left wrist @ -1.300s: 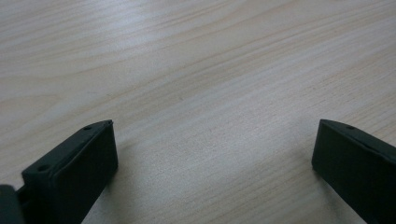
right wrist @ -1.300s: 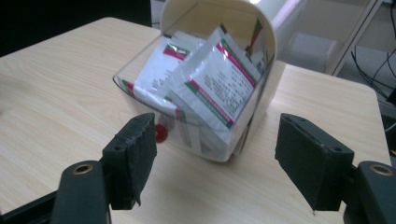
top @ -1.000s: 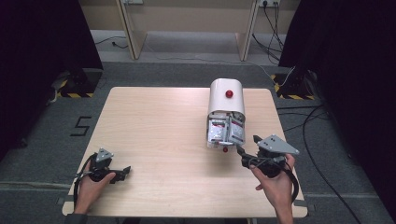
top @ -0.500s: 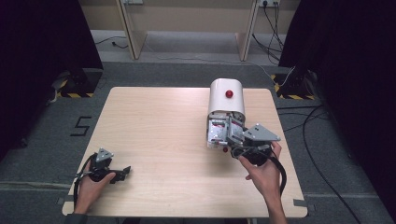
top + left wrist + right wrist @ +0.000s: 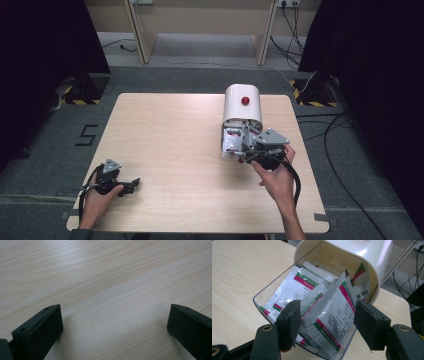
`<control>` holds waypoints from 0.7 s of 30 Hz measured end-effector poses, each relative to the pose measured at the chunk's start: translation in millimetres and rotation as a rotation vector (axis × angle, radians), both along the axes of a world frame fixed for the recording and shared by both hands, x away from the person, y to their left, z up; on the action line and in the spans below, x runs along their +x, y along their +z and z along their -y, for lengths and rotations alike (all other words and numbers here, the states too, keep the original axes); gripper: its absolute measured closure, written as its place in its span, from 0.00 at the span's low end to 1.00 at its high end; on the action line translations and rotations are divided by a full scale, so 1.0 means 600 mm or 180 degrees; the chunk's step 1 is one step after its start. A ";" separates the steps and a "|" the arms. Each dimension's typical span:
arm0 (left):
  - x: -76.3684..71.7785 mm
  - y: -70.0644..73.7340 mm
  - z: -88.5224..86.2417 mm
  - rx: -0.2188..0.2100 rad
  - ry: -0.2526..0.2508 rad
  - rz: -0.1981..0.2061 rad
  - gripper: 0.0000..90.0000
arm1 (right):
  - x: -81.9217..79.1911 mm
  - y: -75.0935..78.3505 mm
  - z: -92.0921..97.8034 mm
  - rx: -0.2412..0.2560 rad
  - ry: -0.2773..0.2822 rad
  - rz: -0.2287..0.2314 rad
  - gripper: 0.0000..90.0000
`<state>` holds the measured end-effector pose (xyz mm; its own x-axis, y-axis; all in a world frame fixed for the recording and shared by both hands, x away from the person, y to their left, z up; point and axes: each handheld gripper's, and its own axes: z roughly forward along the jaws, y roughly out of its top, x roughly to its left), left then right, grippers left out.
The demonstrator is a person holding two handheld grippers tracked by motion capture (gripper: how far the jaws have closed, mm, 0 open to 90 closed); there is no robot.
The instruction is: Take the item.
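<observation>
A white container (image 5: 242, 102) with a red knob (image 5: 245, 100) lies on the wooden table (image 5: 170, 135), its clear drawer (image 5: 263, 293) pulled out toward me. Several silver sachets (image 5: 329, 312) with red and green bands fill the drawer. My right gripper (image 5: 247, 152) (image 5: 325, 315) is open at the drawer's mouth, its jaws on either side of an upright sachet without closing on it. My left gripper (image 5: 131, 184) (image 5: 113, 322) rests open near the table's front left corner, nothing between its jaws.
Black cables (image 5: 330, 125) trail over the grey floor right of the table. Two wooden posts (image 5: 140, 30) stand behind it. Yellow-black striped blocks (image 5: 75, 92) sit at both far corners. A "5" mark (image 5: 87, 135) is on the floor at left.
My right gripper moved left and forward from the table's right side to the drawer's mouth, now straddling a sachet. The left gripper stayed still.
</observation>
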<state>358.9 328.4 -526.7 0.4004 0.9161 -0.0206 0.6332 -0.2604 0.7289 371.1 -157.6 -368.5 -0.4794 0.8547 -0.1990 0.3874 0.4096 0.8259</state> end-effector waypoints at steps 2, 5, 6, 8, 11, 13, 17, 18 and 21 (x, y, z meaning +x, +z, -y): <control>0.000 0.000 0.000 -0.0001 0.0001 0.0000 0.00 | -0.001 0.000 0.002 0.0007 -0.0009 0.0010 0.44; 0.000 0.000 0.000 0.0000 0.0001 0.0001 0.00 | -0.005 0.005 0.015 0.0018 -0.0043 0.0049 0.46; 0.000 0.000 0.000 -0.0001 0.0001 0.0001 0.00 | -0.005 0.005 0.016 0.0015 -0.0048 0.0047 0.47; 0.000 0.000 0.000 0.0000 0.0001 0.0000 0.00 | -0.005 0.006 0.017 0.0003 -0.0045 0.0058 0.48; 0.000 0.000 0.000 0.0001 0.0000 0.0001 0.00 | -0.002 0.006 0.014 -0.0074 -0.0019 0.0094 0.57; 0.000 0.000 0.000 -0.0001 0.0001 0.0000 0.00 | 0.000 0.004 0.014 -0.0114 -0.0021 0.0117 0.60; 0.000 0.000 0.000 0.0000 0.0000 0.0000 0.00 | 0.013 -0.005 0.014 -0.0200 -0.0040 0.0141 0.69; 0.000 0.000 0.000 0.0000 0.0000 0.0000 0.00 | 0.014 -0.006 0.013 -0.0216 -0.0022 0.0154 0.72; 0.000 0.000 0.000 -0.0001 0.0001 0.0000 0.00 | 0.016 -0.008 0.012 -0.0268 -0.0004 0.0180 0.74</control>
